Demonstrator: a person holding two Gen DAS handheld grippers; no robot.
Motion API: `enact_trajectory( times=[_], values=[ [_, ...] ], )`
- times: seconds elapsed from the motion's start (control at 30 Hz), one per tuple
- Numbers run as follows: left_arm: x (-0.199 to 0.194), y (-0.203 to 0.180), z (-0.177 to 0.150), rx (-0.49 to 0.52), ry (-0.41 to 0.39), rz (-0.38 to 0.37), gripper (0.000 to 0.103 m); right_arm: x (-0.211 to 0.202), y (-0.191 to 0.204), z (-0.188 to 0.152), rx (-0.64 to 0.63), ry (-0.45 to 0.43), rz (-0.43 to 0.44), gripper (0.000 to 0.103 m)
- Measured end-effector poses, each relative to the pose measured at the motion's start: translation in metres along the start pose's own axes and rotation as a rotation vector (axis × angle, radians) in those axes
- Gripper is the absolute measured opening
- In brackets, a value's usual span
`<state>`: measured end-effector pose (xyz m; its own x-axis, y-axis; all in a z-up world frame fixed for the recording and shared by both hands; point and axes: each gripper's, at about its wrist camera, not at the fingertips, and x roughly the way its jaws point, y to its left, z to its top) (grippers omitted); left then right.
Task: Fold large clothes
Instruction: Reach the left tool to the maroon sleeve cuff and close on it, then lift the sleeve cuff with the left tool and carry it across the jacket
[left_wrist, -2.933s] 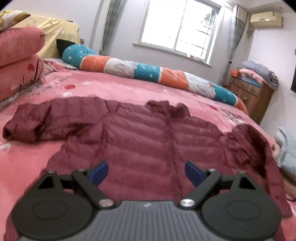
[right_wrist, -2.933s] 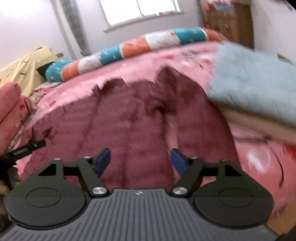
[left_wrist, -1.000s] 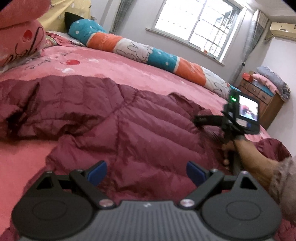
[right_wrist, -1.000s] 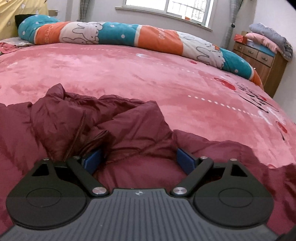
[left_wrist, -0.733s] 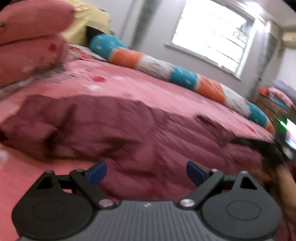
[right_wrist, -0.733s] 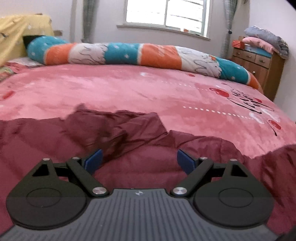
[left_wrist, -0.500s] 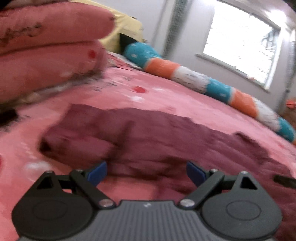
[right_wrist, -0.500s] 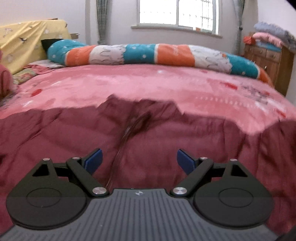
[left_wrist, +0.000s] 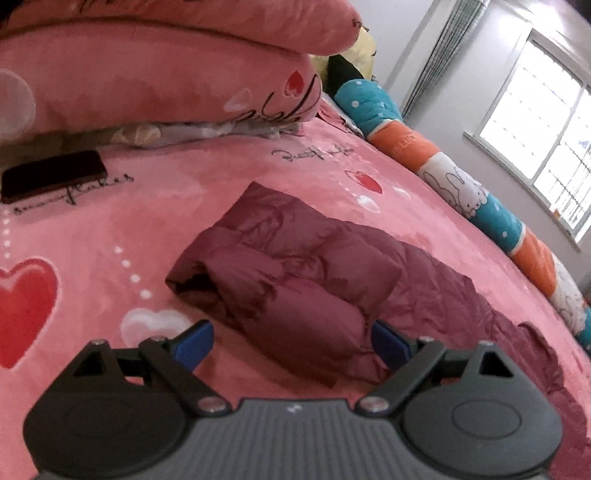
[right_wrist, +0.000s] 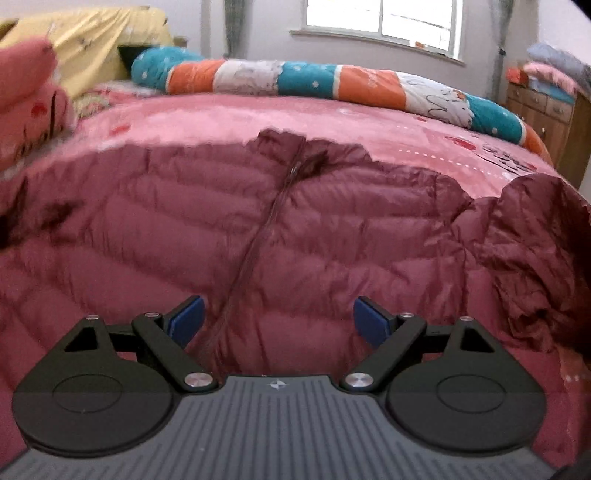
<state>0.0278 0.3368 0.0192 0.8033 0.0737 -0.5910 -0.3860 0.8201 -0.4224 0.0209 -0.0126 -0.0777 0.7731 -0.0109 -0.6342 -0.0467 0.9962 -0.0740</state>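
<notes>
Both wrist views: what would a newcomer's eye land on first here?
A maroon puffer jacket lies spread front-up across the pink bedspread, zipper running down its middle. In the left wrist view, its sleeve lies just ahead of the open left gripper. A striped bolster lines the bed's far edge.

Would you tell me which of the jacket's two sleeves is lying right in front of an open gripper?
The sleeve by the stacked pink pillows: the left gripper points at it, jaws wide. The other sleeve, crumpled at the dresser side, lies off to the right gripper's side.
</notes>
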Motion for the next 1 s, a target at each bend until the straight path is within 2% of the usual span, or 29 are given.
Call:
enact_trajectory(
  times=[0.17, 0.23, 0.3, 0.37, 0.47, 0.57, 0.67, 0.83, 0.93, 1.0],
  values=[
    [0.017, 0.013, 0.0, -0.123, 0.063, -0.075, 0.091, 0.012, 0.009, -0.016, -0.04, -0.014, -0.023, 0.103],
    [0.024, 0.013, 0.001, -0.137, 0.072, -0.082, 0.089, 0.013, 0.013, -0.014, -0.06, -0.012, -0.029, 0.103],
    [0.029, 0.012, 0.003, -0.135, 0.076, -0.082, 0.08, 0.013, 0.015, -0.015, -0.054, -0.01, -0.021, 0.103],
    [0.033, 0.014, 0.006, -0.151, 0.075, -0.079, 0.063, 0.009, 0.014, -0.015, -0.035, -0.012, -0.007, 0.103],
    [0.032, 0.02, 0.01, -0.182, 0.052, -0.091, 0.043, 0.015, 0.003, -0.019, -0.006, -0.016, 0.014, 0.103],
    [0.026, 0.033, 0.017, -0.255, 0.011, -0.109, 0.028, 0.019, 0.004, -0.019, 0.0, -0.02, 0.017, 0.103],
    [0.015, 0.044, 0.026, -0.309, -0.061, -0.123, 0.023, 0.025, 0.002, -0.019, -0.003, -0.023, 0.014, 0.103],
    [-0.004, 0.075, 0.046, -0.415, -0.191, -0.087, 0.023, 0.025, 0.003, -0.019, -0.004, -0.024, 0.014, 0.103],
    [-0.013, 0.1, 0.056, -0.478, -0.256, 0.006, 0.023, 0.025, 0.004, -0.018, -0.004, -0.023, 0.013, 0.103],
    [-0.016, 0.116, 0.058, -0.53, -0.268, 0.065, 0.023, 0.026, 0.003, -0.018, -0.003, -0.023, 0.013, 0.103]
  ],
)
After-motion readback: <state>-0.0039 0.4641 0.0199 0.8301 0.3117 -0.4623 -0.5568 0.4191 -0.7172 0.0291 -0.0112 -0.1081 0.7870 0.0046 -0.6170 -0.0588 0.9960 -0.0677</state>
